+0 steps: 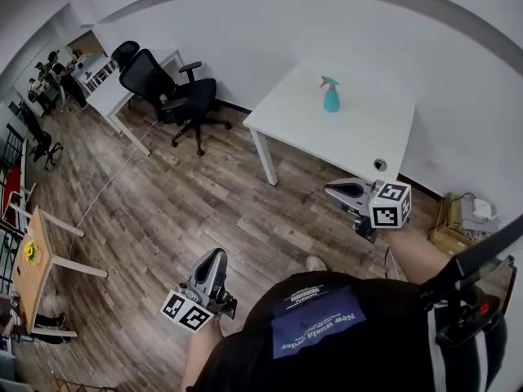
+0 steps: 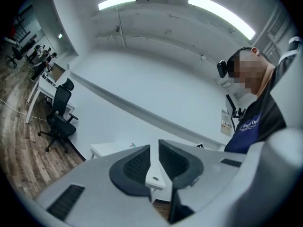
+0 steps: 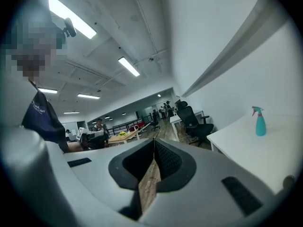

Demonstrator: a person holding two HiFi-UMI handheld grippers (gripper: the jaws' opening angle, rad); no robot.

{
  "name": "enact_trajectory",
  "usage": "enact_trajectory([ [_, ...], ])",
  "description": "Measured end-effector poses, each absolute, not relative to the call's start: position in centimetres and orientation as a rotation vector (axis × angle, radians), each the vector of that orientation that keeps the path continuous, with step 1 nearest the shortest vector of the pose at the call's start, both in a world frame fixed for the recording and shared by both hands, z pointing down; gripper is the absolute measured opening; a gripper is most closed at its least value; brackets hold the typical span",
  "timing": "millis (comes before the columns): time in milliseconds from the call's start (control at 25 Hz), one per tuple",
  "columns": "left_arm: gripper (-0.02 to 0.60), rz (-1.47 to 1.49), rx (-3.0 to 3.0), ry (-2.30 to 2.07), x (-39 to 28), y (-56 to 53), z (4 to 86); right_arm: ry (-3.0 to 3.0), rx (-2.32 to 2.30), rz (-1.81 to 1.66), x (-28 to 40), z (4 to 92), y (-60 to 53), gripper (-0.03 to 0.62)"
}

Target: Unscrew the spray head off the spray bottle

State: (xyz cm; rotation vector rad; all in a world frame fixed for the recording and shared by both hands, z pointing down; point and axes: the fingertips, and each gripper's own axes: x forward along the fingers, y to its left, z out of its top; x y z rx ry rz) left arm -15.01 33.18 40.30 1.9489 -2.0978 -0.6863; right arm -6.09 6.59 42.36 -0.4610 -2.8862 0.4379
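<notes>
The head view looks steeply down from above the person onto the wooden floor [image 1: 163, 211], with the white surface [image 1: 359, 141] well ahead. Both gripper views look roughly level along their jaws across the room. All three share that distant surface and the black office chair [image 1: 176, 96].

- White table [image 1: 359, 141] by the wall, with a round hole [image 1: 380, 165] near one corner.
- Black chair [image 1: 180, 96] between that table and a white desk [image 1: 110, 96].
- Small wooden table [image 1: 33, 260] at far left.
- Wood floor [image 1: 163, 211] with a thin cable [image 1: 102, 188] lying across it.
- Light strips [image 2: 117, 1] on the ceiling.
</notes>
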Motion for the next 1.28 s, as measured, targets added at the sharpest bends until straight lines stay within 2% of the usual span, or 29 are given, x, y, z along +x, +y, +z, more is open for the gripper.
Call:
enact_trajectory([
  [280,0.059,-0.711,1.908,-2.166,-22.5,23.2,38.6,-2.854,-0.595,0.405,-15.8,41.2,-2.5,-0.004],
  [600,0.059,-0.684,1.983,-2.070,-29.1,13.3,38.7,-2.856,-0.505,0.424,-21.3,42.0,-11.5,-0.003],
  [920,0.059,-0.695,2.137,-1.856,-40.0,5.7,40.1,-2.894,-0.231,0.444,-27.1,43.3,-17.3,-0.003],
  [1280,0.059,-0.537,2.390,-1.486,-50.9,-5.3,40.1,-2.956,0.205,0.513,-31.4,43.6,-22.4,-0.003],
])
